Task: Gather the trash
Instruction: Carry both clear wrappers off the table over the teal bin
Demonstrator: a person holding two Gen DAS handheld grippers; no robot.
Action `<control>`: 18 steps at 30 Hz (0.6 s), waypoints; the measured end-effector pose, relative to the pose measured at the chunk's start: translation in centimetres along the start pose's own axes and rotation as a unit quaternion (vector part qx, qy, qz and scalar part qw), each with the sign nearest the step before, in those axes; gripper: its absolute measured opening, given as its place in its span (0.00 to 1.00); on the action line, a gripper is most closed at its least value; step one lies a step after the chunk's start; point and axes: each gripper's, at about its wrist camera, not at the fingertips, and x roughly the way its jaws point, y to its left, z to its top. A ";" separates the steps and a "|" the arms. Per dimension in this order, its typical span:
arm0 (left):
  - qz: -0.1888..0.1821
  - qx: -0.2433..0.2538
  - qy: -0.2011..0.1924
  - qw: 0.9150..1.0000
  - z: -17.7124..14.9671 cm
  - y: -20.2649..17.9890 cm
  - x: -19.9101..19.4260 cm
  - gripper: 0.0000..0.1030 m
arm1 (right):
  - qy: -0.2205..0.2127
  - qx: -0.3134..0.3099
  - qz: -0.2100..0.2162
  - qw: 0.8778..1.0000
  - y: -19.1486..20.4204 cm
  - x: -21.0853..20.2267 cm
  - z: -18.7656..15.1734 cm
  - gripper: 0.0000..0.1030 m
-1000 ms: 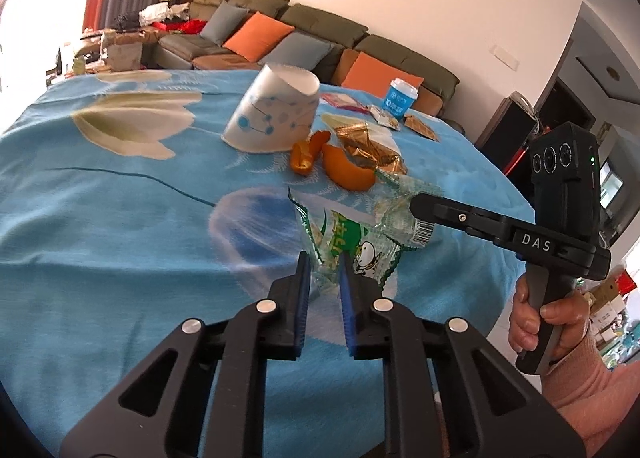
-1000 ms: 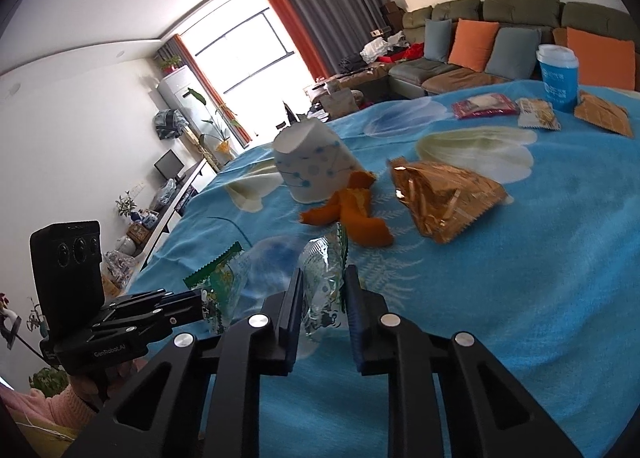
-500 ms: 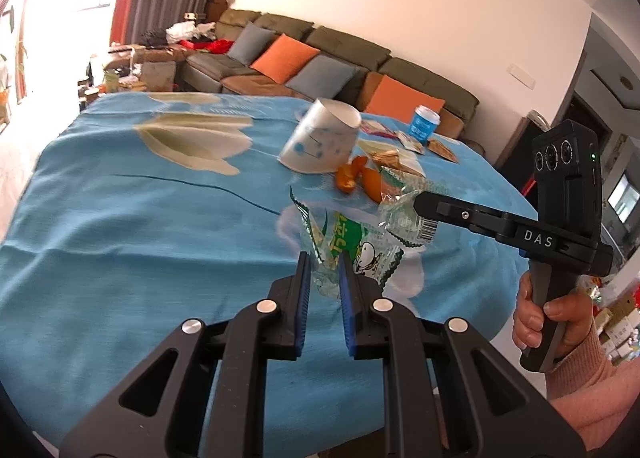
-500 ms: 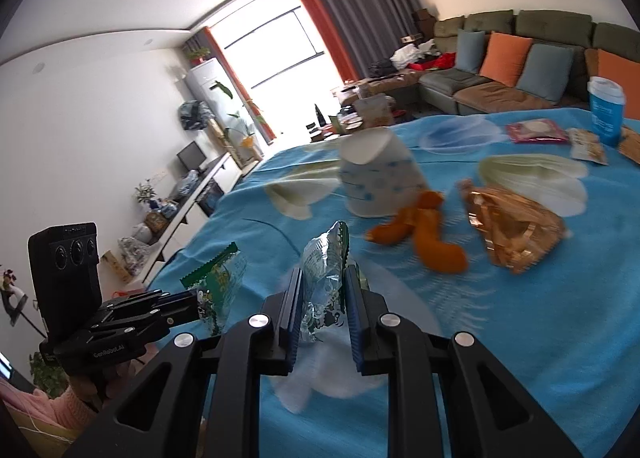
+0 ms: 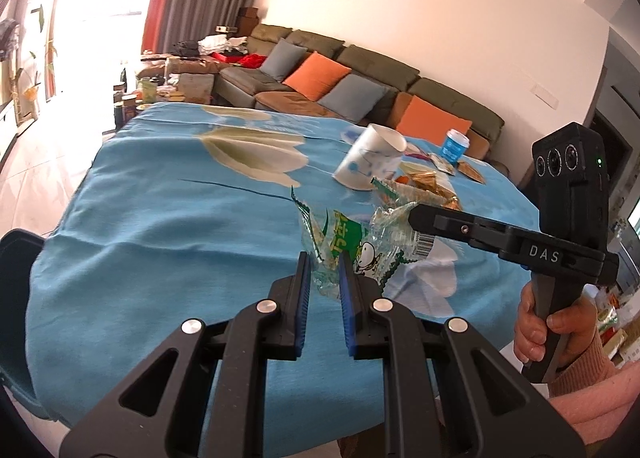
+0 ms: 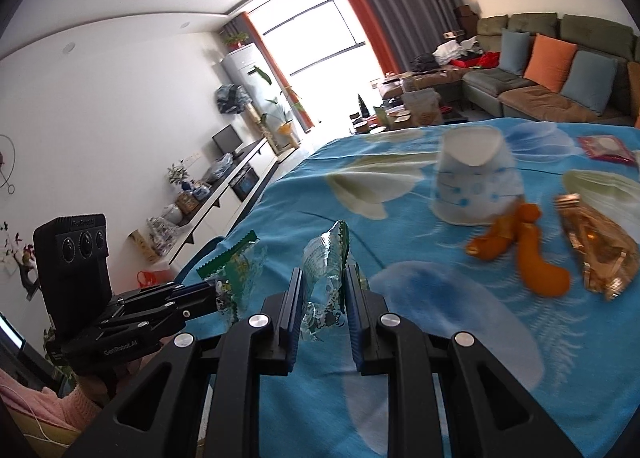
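Pinching one clear green snack wrapper (image 5: pixel 352 246) between them, left gripper (image 5: pixel 324 278) and right gripper (image 6: pixel 324 290) hold it stretched sideways above the tablecloth (image 5: pixel 160 225).

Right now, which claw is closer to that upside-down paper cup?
Right, though not by much. The right claw has the cup just ahead, beyond its own wrapper. The left claw, gripping a green wrapper, sits slightly farther back.

bare blue tablecloth (image 5: pixel 160 242) left, paper cup (image 5: pixel 370 163) and peels (image 6: pixel 520 250) blocking ahead
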 end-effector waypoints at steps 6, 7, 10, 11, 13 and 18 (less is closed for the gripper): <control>0.022 -0.008 -0.011 1.000 -0.3 1.3 -1.7 0.14 | 0.012 -0.013 0.020 1.000 1.6 1.7 0.3 0.18; 0.025 -0.011 -0.014 1.000 -0.3 1.6 -2.1 0.14 | 0.013 -0.015 0.023 1.000 1.9 2.0 0.4 0.18; 0.040 -0.016 -0.021 0.999 -0.5 2.5 -3.0 0.14 | 0.019 -0.023 0.033 0.999 2.7 2.7 0.6 0.18; 0.044 -0.019 -0.023 0.999 -0.6 2.8 -3.2 0.14 | 0.021 -0.027 0.037 0.999 3.0 3.0 0.7 0.18; 0.052 -0.028 -0.028 0.998 -0.7 3.6 -4.0 0.14 | 0.025 -0.032 0.043 0.998 3.5 3.4 0.9 0.18; 0.075 -0.045 -0.037 0.995 -0.9 5.1 -5.5 0.14 | 0.037 -0.051 0.060 0.996 5.3 4.7 1.2 0.18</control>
